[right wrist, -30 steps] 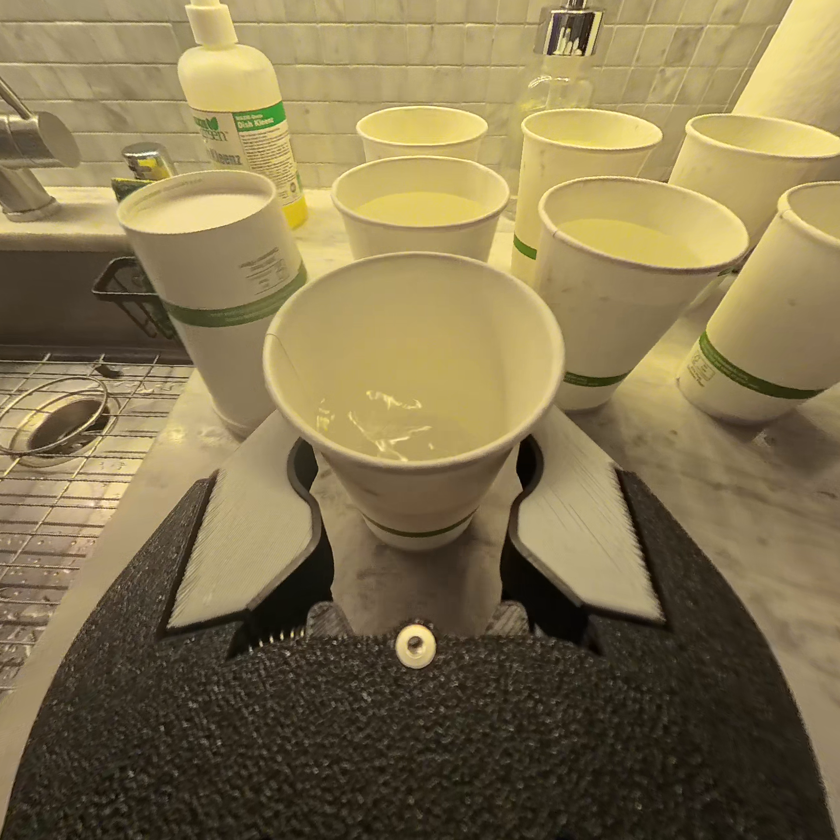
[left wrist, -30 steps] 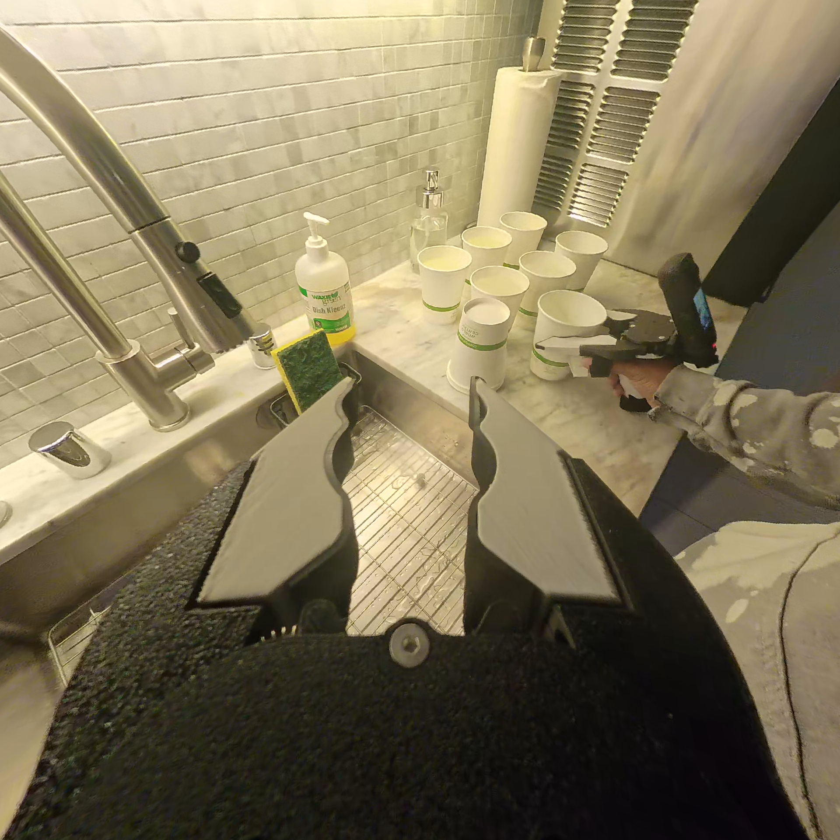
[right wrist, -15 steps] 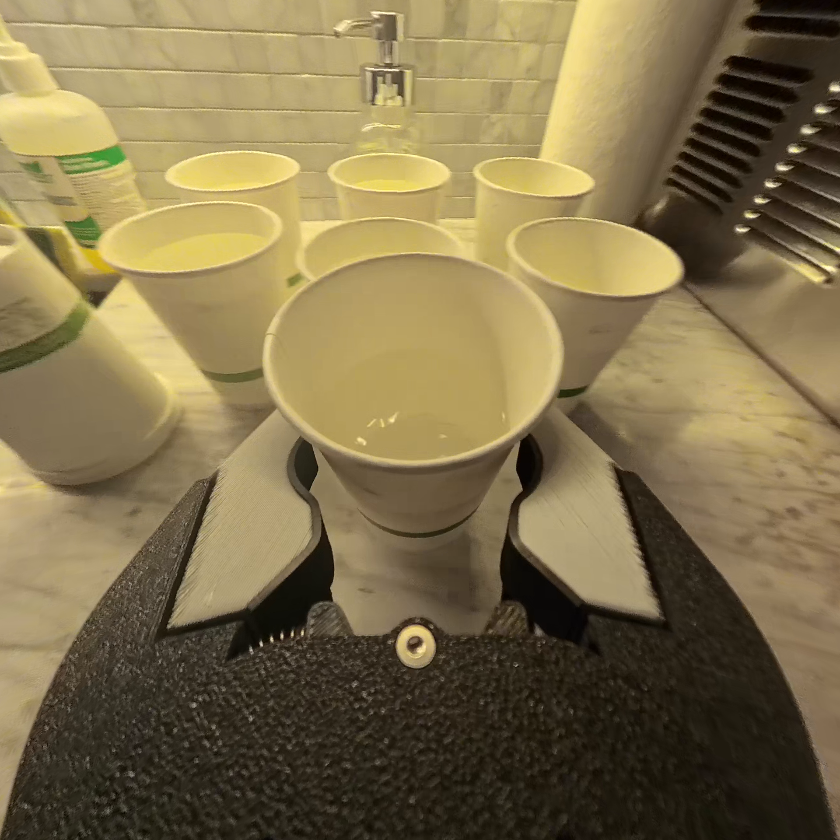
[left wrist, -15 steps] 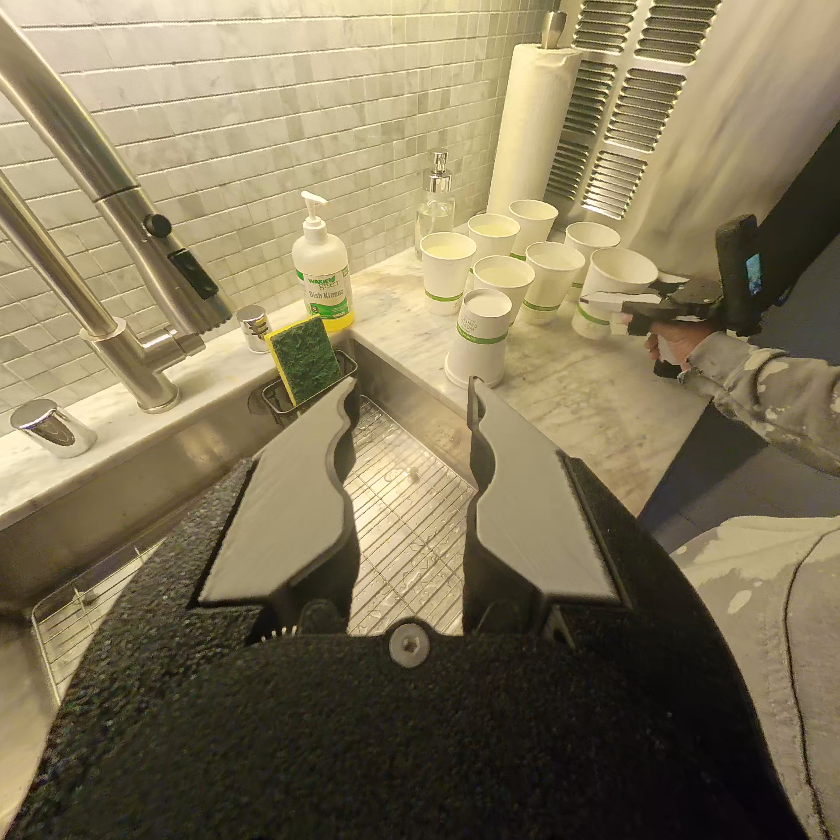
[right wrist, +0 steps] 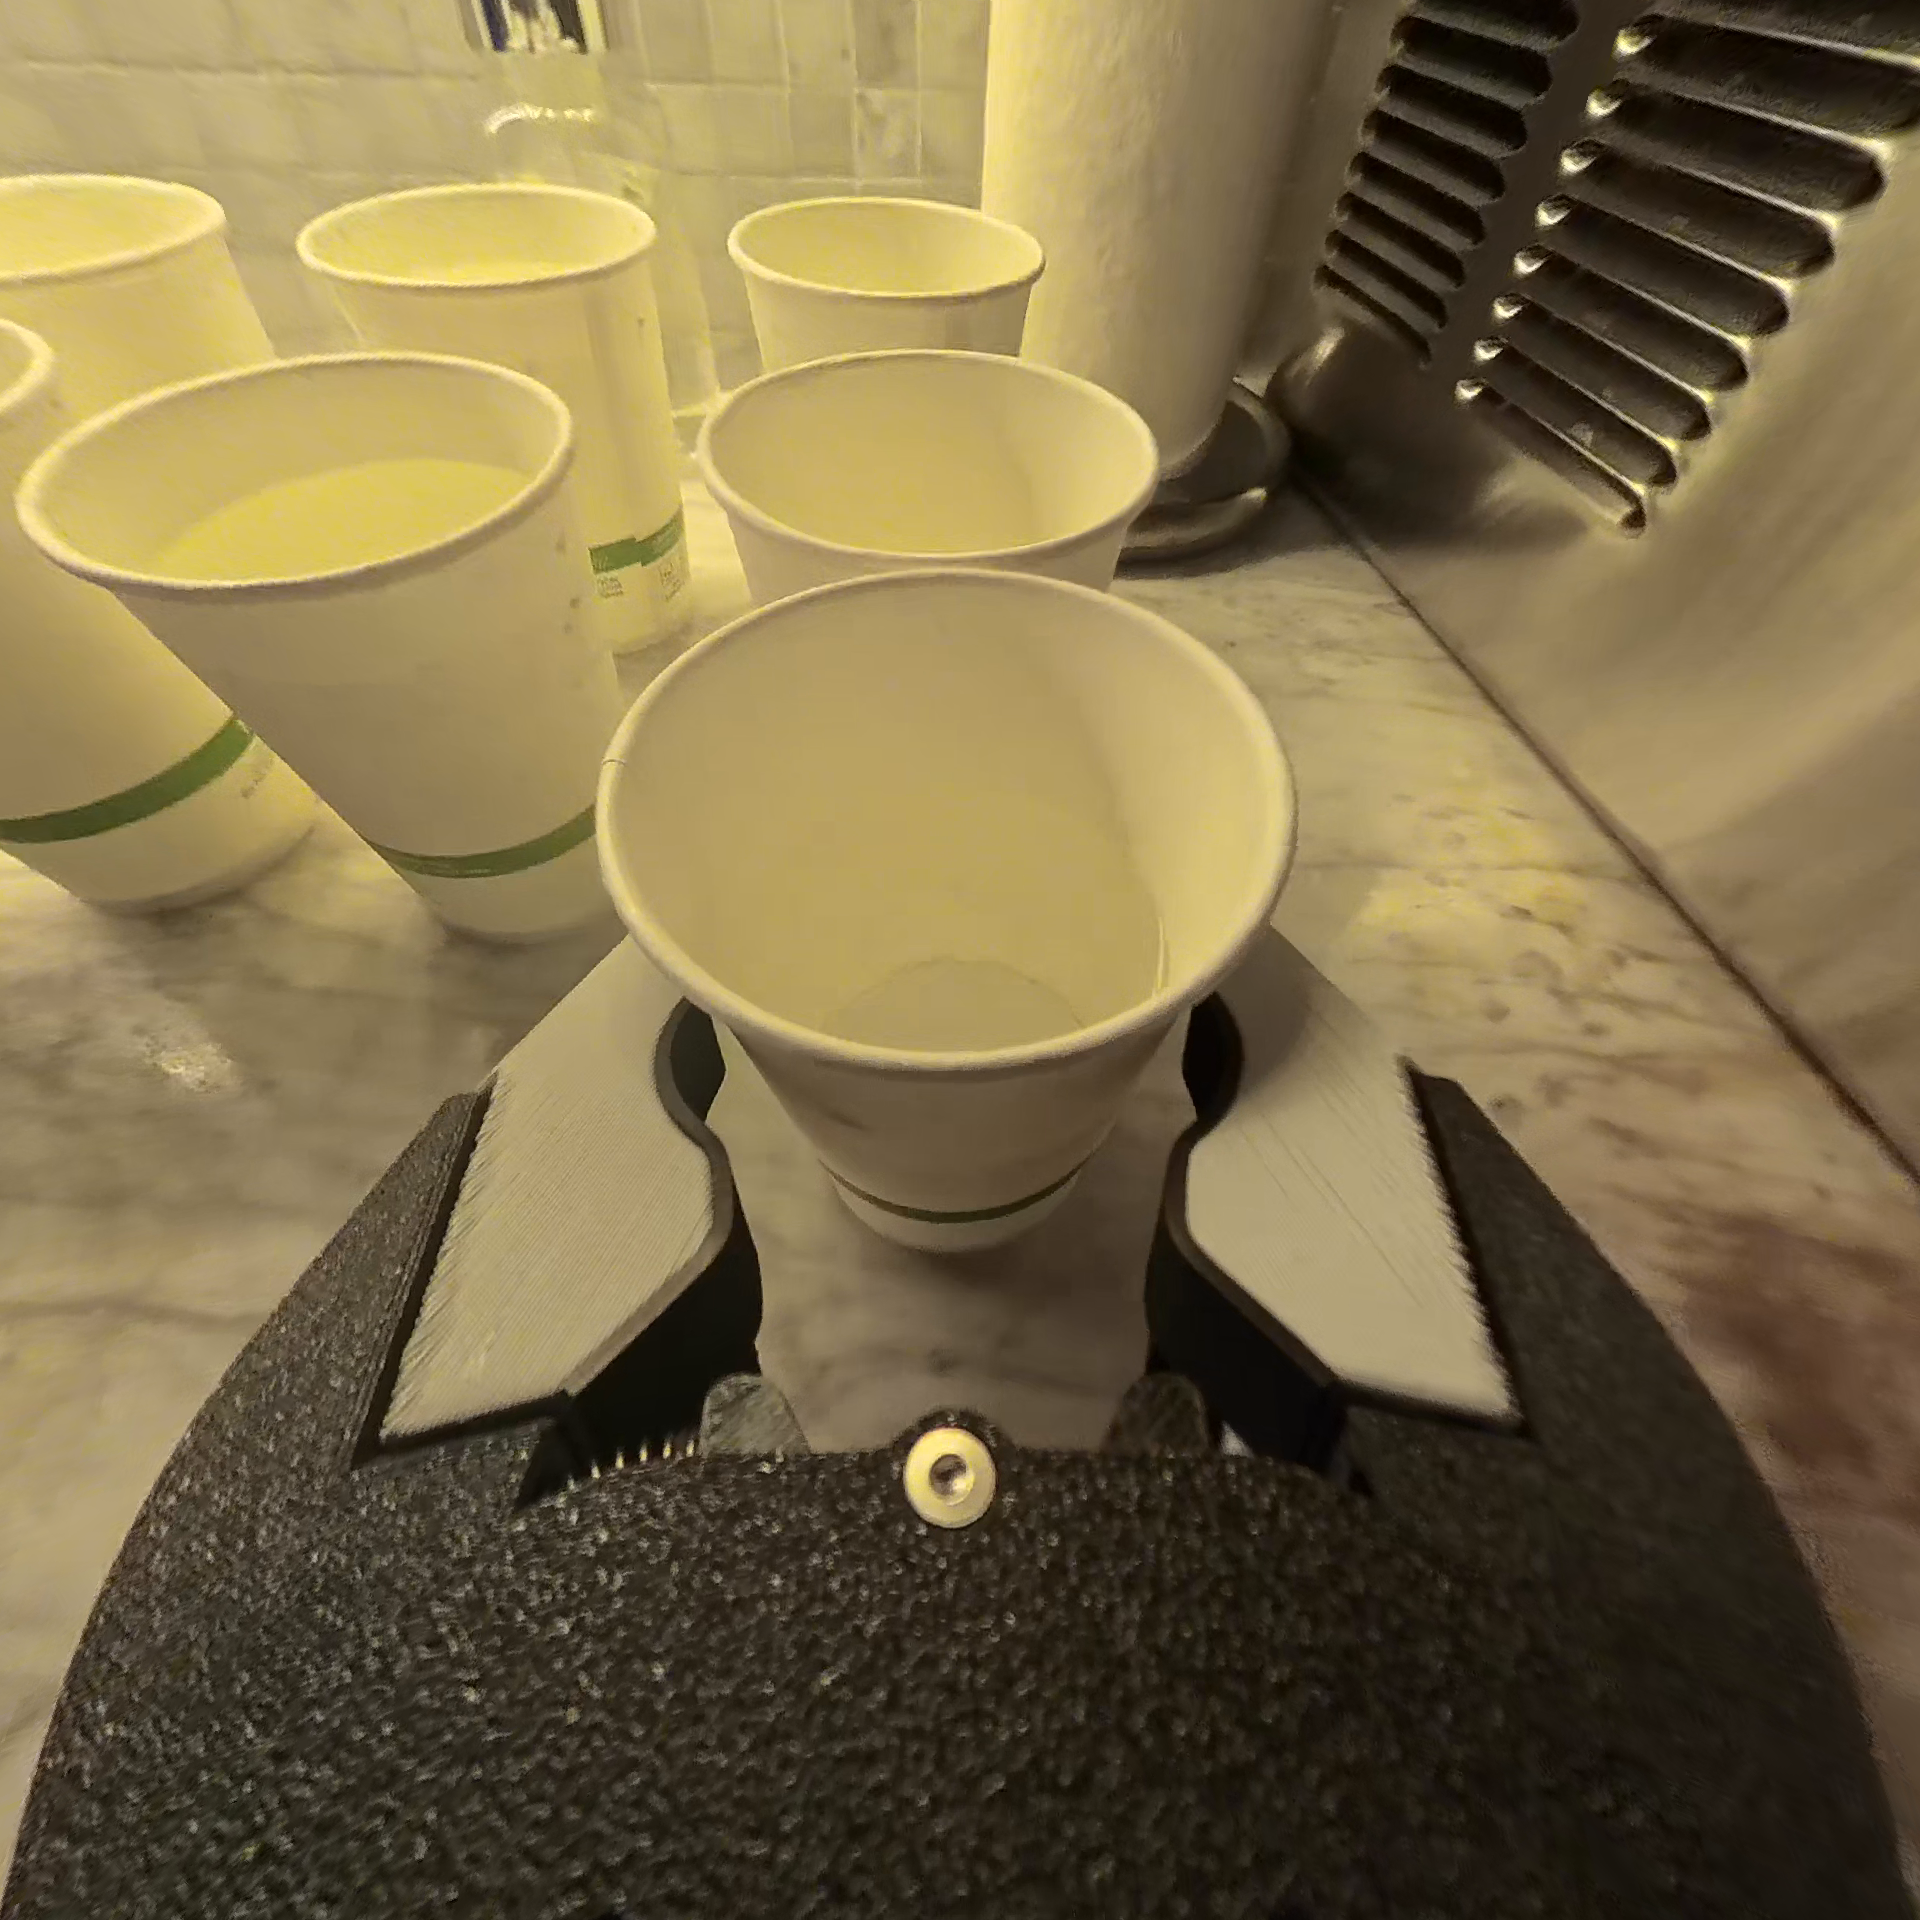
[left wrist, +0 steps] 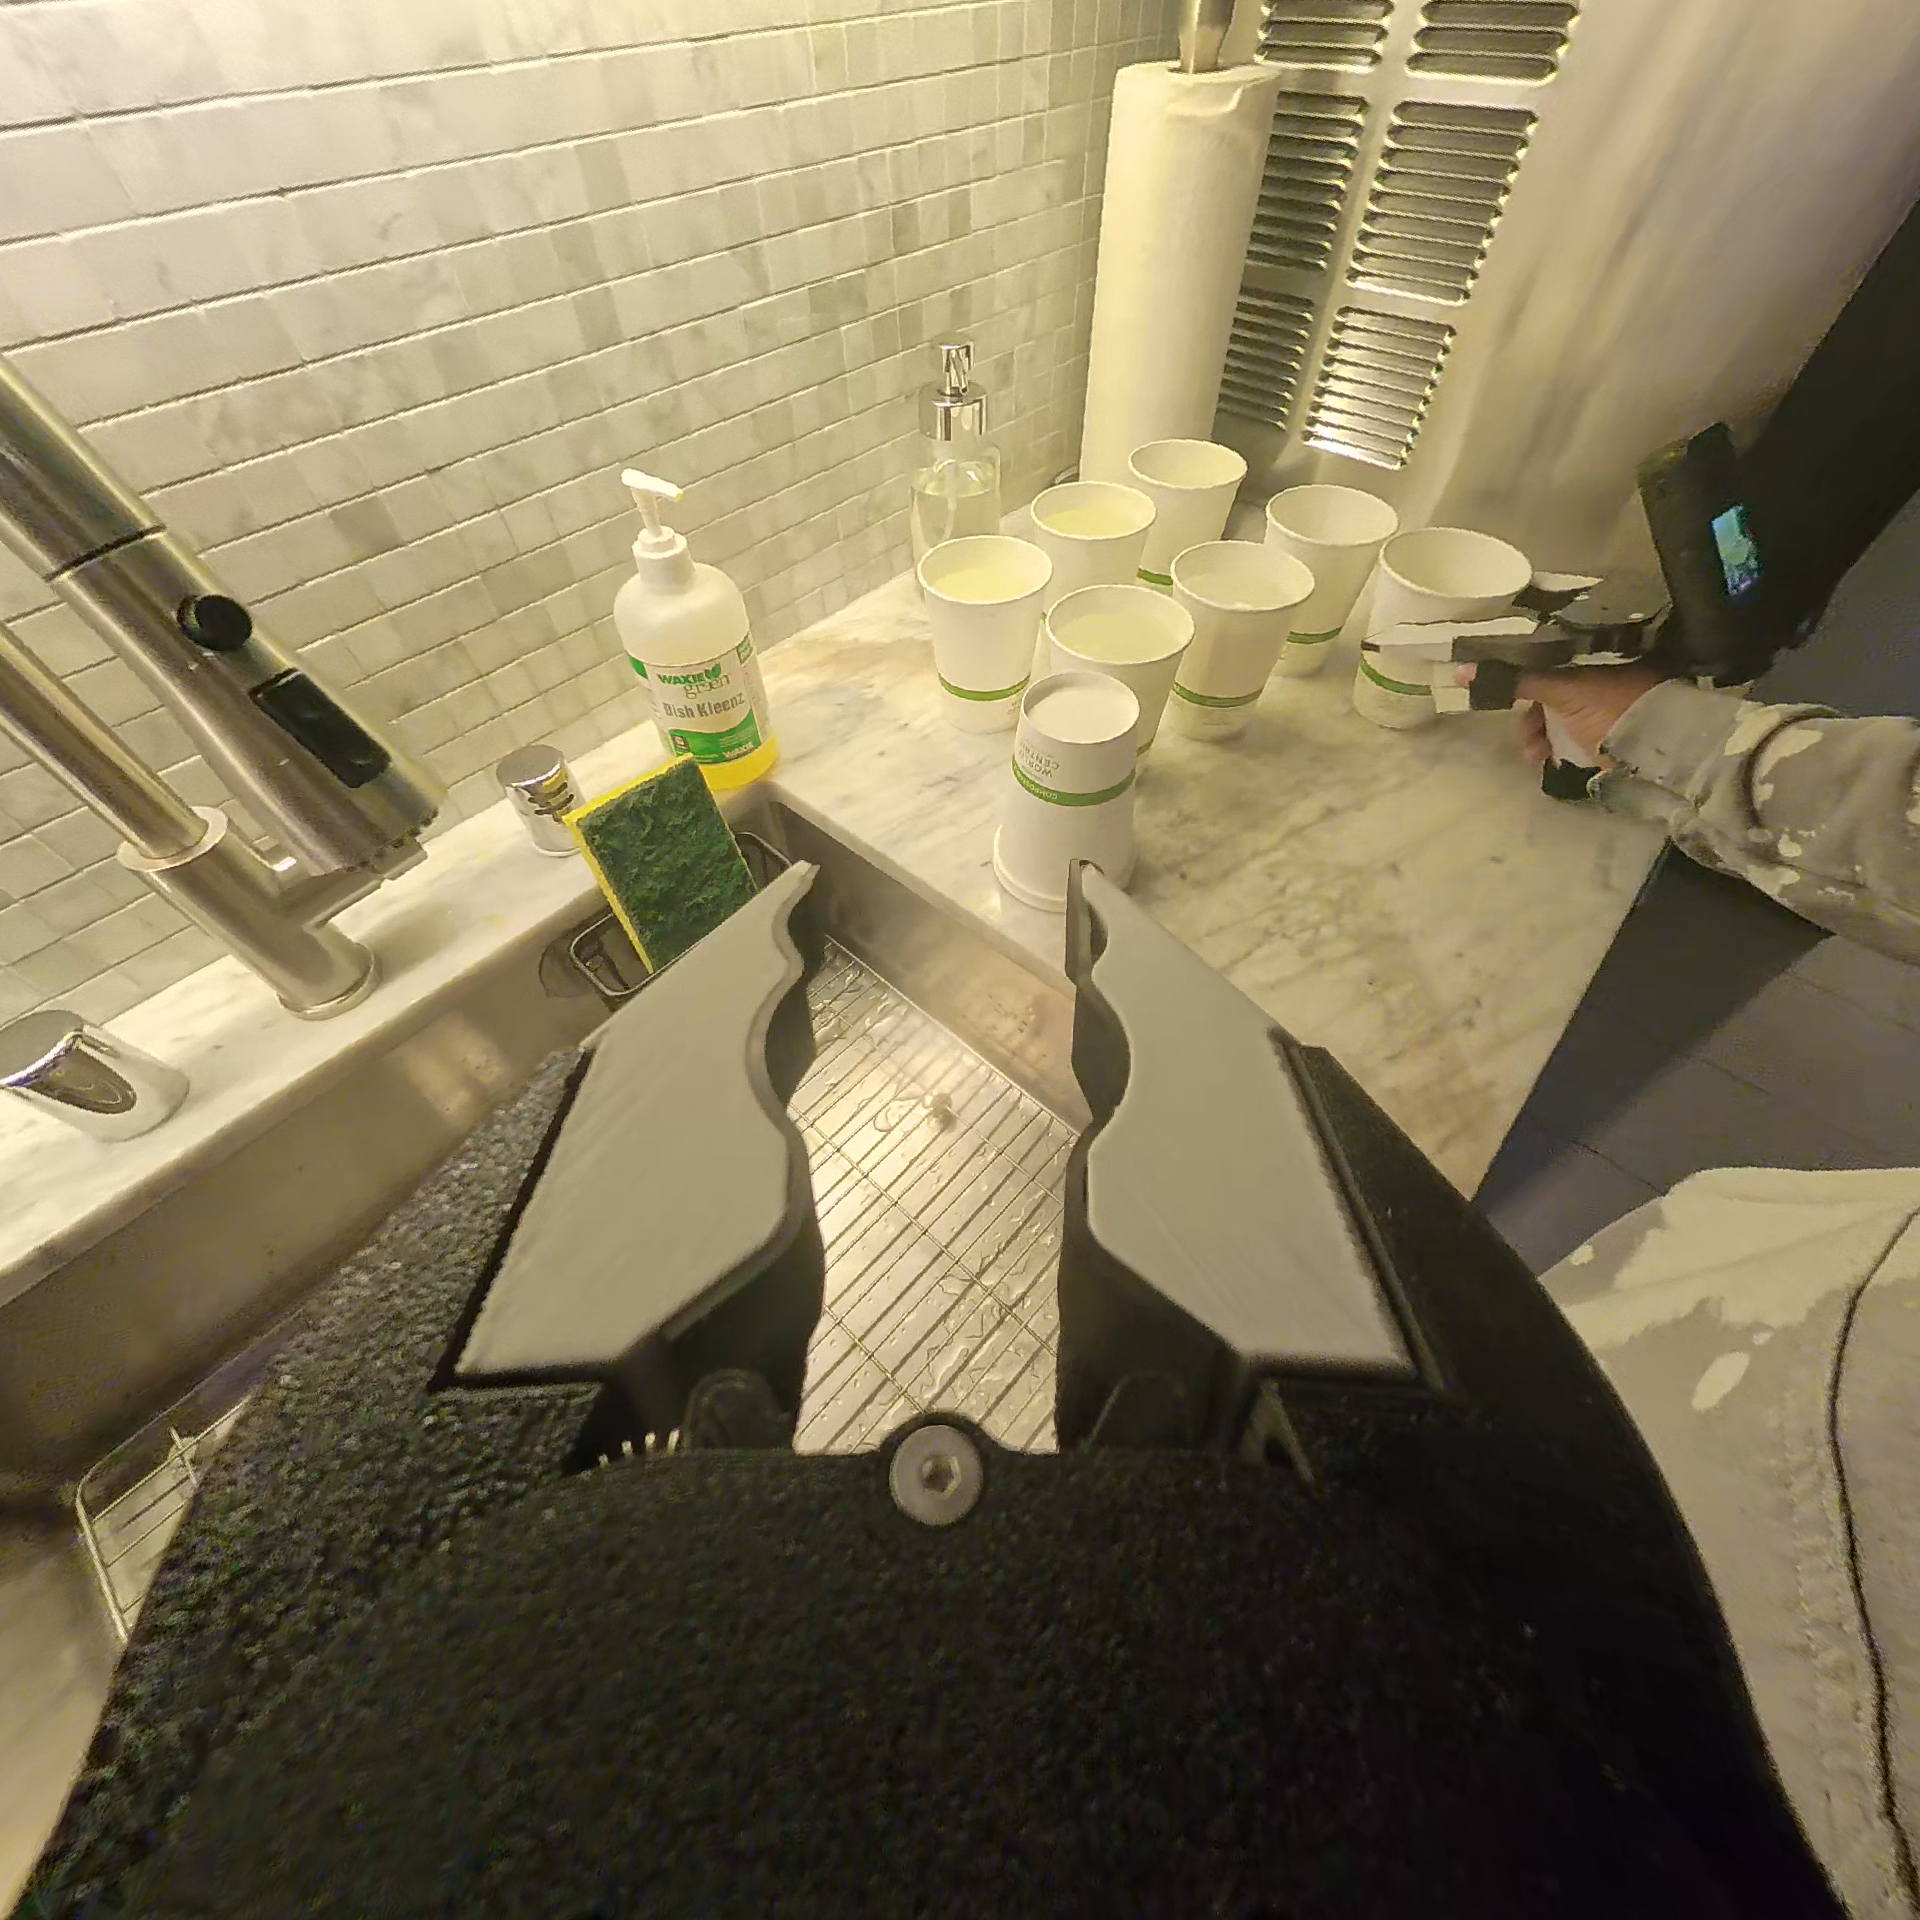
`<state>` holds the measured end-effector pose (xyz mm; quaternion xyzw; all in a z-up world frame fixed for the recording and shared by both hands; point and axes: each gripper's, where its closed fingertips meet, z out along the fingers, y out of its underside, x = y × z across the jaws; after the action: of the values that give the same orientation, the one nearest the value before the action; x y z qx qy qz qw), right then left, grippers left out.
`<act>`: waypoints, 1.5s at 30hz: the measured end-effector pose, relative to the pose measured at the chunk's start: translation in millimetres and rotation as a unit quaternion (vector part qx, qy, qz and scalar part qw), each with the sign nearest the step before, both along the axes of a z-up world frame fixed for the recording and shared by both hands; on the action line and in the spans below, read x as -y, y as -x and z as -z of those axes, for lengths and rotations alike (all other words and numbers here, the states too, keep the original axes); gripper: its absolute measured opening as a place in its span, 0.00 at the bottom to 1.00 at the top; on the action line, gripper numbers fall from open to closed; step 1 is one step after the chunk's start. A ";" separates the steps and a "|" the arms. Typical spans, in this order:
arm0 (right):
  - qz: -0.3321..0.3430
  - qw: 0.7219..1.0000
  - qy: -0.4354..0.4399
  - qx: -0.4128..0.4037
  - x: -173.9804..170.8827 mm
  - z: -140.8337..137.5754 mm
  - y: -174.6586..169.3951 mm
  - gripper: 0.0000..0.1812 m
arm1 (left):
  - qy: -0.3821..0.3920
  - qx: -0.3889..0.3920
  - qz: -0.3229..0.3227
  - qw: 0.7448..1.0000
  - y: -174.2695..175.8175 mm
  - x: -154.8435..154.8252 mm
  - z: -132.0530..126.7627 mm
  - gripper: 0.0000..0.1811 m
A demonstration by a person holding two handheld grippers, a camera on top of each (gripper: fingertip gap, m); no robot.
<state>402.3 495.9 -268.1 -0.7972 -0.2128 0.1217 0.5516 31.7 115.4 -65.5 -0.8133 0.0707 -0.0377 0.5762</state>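
Observation:
My right gripper (right wrist: 951, 945) is shut on a white paper cup with a green band (right wrist: 935, 1122). The cup is upright, with its base at the marble counter (right wrist: 1455, 883). In the left wrist view this cup (left wrist: 1444, 582) and the right gripper (left wrist: 1455, 634) are at the right end of a group of similar cups (left wrist: 1117, 644). Some cups in the group hold pale liquid. One cup (left wrist: 1070, 769) stands upside down near the sink corner. My left gripper (left wrist: 940, 868) is open and empty above the sink's wire grid (left wrist: 935, 1195).
A faucet (left wrist: 208, 665), a soap bottle (left wrist: 696, 665) and a green sponge in a caddy (left wrist: 665, 862) stand along the sink's back edge. A glass dispenser (left wrist: 956, 468) and a paper towel roll (left wrist: 1174, 270) stand behind the cups. A louvered metal panel (right wrist: 1610, 260) is close on the right. Left tips to right tips: about 55 centimetres. My right gripper's tips are some 15 centimetres from the marble counter (right wrist: 1455, 883).
My right gripper has carried the cup to the right, from beside the upside-down cup to the right end of the group near the louvered panel. My left gripper has drawn back a little.

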 end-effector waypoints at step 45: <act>-0.598 0.614 0.155 0.492 134.0 -24.3 264.3 0.41 | -0.021 0.060 -0.148 0.987 82.5 111.3 37.9 0.26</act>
<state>138.0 361.9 -243.7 -0.5072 -0.8598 0.0454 0.0377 -50.8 4.1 -103.5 -0.7990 -0.0845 0.0006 0.5954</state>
